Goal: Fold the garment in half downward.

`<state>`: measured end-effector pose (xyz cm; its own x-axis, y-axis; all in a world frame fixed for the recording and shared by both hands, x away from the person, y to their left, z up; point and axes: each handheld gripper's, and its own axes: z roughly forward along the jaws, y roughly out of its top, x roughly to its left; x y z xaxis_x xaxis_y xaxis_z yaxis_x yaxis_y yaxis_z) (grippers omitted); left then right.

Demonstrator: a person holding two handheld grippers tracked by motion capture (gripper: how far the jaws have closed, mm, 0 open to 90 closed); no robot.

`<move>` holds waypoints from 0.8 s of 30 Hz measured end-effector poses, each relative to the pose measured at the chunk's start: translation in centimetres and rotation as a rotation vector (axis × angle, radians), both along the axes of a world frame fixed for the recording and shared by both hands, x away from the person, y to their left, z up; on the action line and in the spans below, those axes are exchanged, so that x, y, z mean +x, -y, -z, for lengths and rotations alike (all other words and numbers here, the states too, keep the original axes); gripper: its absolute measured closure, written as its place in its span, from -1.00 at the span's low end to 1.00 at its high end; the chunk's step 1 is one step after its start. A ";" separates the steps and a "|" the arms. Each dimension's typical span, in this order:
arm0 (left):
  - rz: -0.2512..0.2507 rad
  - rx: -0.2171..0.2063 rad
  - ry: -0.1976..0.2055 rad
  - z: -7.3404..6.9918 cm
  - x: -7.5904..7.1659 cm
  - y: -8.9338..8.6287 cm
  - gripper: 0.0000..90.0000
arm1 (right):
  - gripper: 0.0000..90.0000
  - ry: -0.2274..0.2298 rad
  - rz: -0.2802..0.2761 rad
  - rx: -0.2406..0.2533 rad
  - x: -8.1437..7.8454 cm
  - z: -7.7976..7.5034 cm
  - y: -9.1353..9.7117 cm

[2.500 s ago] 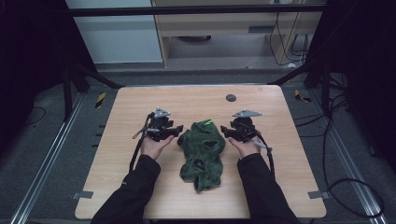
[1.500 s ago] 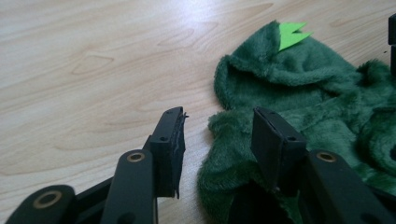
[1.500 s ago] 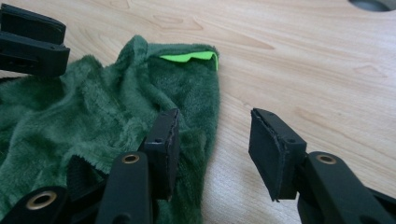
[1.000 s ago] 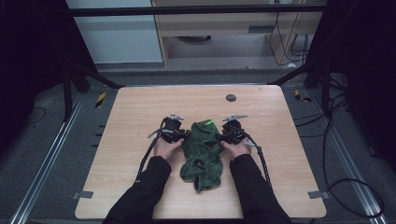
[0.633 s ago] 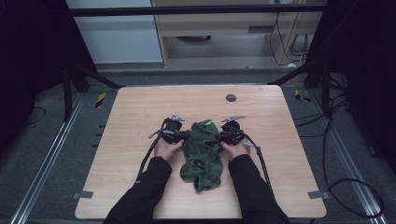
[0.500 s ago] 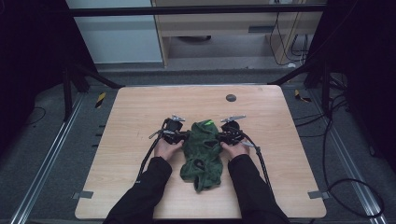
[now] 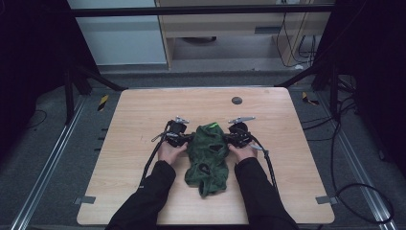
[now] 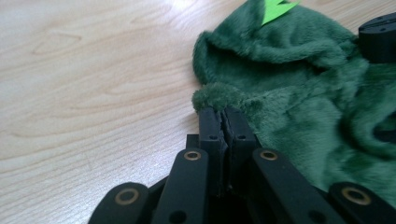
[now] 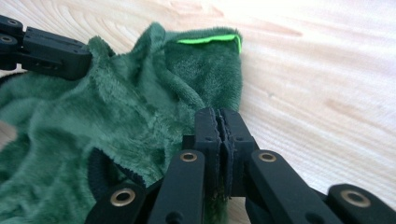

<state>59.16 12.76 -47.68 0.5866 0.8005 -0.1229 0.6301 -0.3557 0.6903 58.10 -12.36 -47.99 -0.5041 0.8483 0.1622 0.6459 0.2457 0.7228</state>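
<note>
High view: left gripper [image 7: 184, 137] and right gripper [image 7: 229, 136] each clamp opposite edges of green fleece garment [image 7: 207, 155].

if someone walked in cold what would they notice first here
A crumpled dark green fleece garment in the middle of the wooden table draws the eye first, with a bright green tag at its far end. A person's hands hold the left gripper and the right gripper against its two sides, each with jaws closed on a fold of fleece. Farther back on the table lies a small dark disc.
</note>
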 end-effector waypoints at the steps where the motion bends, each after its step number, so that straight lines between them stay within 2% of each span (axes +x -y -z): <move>1: 0.005 0.000 0.007 -0.3 -0.1 0.0 0.94 | 0.93 0.004 -0.001 0.002 -0.1 -0.2 0.0; 7: 0.025 -0.019 0.042 -2.0 -0.9 0.0 0.95 | 0.93 0.039 -0.020 0.001 -0.6 -1.4 0.1; 8: 0.035 -0.019 0.059 -2.6 -1.4 0.0 0.95 | 0.93 0.051 -0.027 0.009 -0.9 -1.9 0.2; 13: 0.061 -0.008 0.093 -3.9 -2.5 -0.2 0.95 | 0.93 0.075 -0.042 0.015 -1.5 -2.8 0.4; 15: 0.070 -0.015 0.110 -4.5 -3.1 -0.3 0.95 | 0.93 0.100 -0.060 0.022 -2.1 -3.6 0.5; 24: 0.111 -0.018 0.135 -6.0 -5.3 -0.7 0.95 | 0.93 0.154 -0.110 0.047 -4.0 -5.5 0.3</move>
